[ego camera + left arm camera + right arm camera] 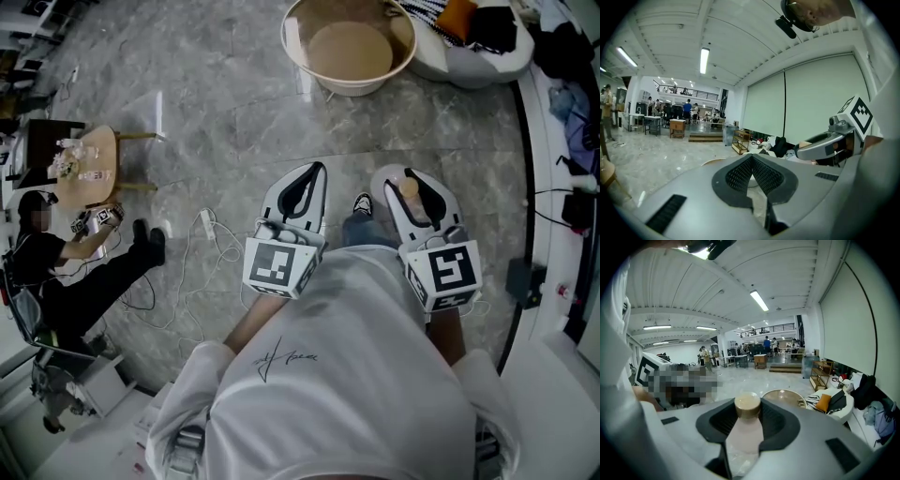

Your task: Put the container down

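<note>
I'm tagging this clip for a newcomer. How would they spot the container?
Just below the big round tub on the marble floor come two hand-held grippers. The container is the pale bottle with a tan cap clamped in the right hand-held gripper; the left hand-held gripper is shut on nothing.

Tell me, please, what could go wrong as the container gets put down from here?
1. The right tool holds the container high above the hard floor, and the round tub is some way ahead. Letting go here would likely drop it and could crack or spill it.
2. Loose cables lie near the person's shoe, so a step to that side could snag them.
</note>
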